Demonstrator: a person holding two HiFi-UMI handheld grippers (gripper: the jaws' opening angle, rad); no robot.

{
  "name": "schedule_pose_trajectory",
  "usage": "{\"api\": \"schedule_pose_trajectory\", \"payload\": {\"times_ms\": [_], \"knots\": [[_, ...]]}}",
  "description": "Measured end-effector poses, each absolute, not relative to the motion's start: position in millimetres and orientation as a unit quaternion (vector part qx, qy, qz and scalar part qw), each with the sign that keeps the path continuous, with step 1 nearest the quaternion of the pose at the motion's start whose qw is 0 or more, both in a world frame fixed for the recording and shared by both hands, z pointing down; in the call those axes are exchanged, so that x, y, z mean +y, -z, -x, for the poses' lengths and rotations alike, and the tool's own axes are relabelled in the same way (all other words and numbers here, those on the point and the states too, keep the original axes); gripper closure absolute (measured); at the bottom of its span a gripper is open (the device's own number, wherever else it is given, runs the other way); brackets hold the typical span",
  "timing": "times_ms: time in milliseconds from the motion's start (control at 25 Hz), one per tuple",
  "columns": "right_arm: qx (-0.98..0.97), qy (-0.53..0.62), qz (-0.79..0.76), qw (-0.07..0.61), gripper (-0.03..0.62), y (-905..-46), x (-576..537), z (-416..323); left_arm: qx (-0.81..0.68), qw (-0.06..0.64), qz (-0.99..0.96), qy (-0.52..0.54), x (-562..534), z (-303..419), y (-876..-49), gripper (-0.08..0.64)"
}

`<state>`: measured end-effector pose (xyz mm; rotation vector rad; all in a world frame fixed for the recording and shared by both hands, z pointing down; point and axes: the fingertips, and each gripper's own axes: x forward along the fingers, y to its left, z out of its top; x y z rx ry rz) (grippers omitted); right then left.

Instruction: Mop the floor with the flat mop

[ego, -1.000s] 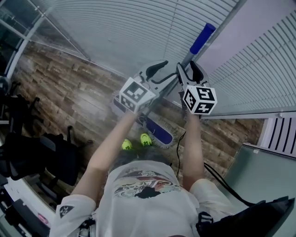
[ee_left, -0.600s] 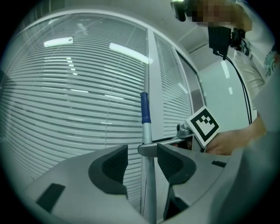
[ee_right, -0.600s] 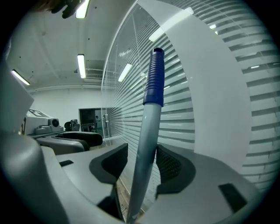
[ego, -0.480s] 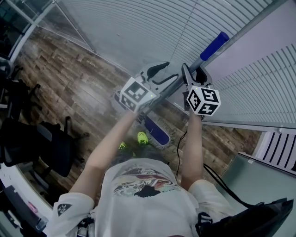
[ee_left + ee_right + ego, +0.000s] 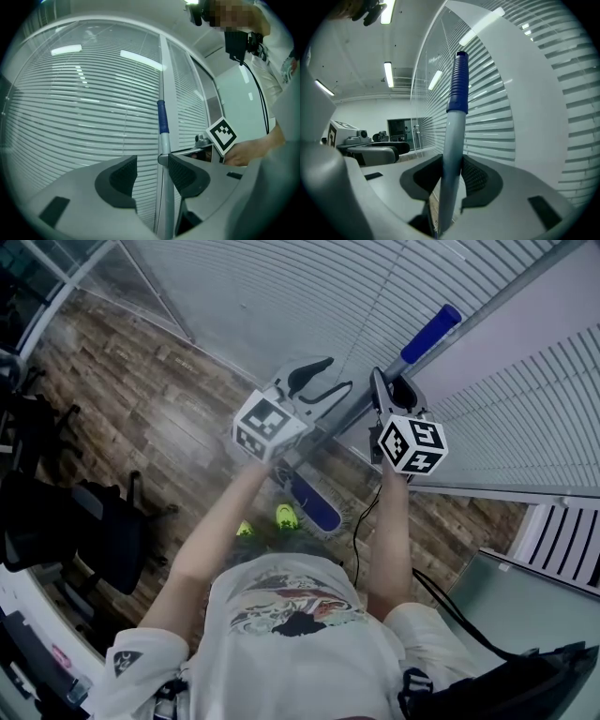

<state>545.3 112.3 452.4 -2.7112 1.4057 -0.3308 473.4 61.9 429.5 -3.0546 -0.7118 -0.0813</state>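
Observation:
The flat mop's grey pole [image 5: 354,412] slants from its blue grip [image 5: 429,331] down to the blue mop head [image 5: 315,503] on the wooden floor. My right gripper [image 5: 394,385] sits just below the grip. Its jaws have just been closing, and both pads now press on the pole [image 5: 452,136], so it is shut on it. My left gripper [image 5: 323,381] is lower on the pole and open. In the left gripper view the pole [image 5: 164,140] rests against the right pad [image 5: 180,174], and the left pad [image 5: 123,177] stands apart from it.
A glass wall with white blinds [image 5: 281,296] rises right behind the mop. Black office chairs [image 5: 103,540] stand at the left. The person's green shoes [image 5: 286,515] are next to the mop head. A black cable [image 5: 359,526] hangs by the right arm. A pale desk [image 5: 525,587] is at the right.
My left gripper has slid a little to the left and up beside the pole. My right gripper has stayed at the same spot under the blue grip.

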Motion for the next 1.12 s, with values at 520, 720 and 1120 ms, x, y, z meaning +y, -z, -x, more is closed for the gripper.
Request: {"api": "schedule_pose_trajectory", "payload": {"times_ms": [520, 720, 1120], "knots": [[0.546, 0.101, 0.831, 0.017, 0.471, -425.0, 26.2, -478.8, -0.187, -0.001, 0.982, -0.008, 6.5, -422.1, -393.3, 0.374], [0.564, 0.099, 0.820, 0.005, 0.471, -418.3, -5.3, -449.7, -0.167, -0.007, 0.986, -0.029, -23.9, -399.8, -375.8, 0.374], [0.619, 0.078, 0.782, -0.011, 0.474, -404.7, -75.3, -379.0, -0.156, 0.002, 0.986, -0.063, -75.8, -356.8, -339.7, 0.374]]}}
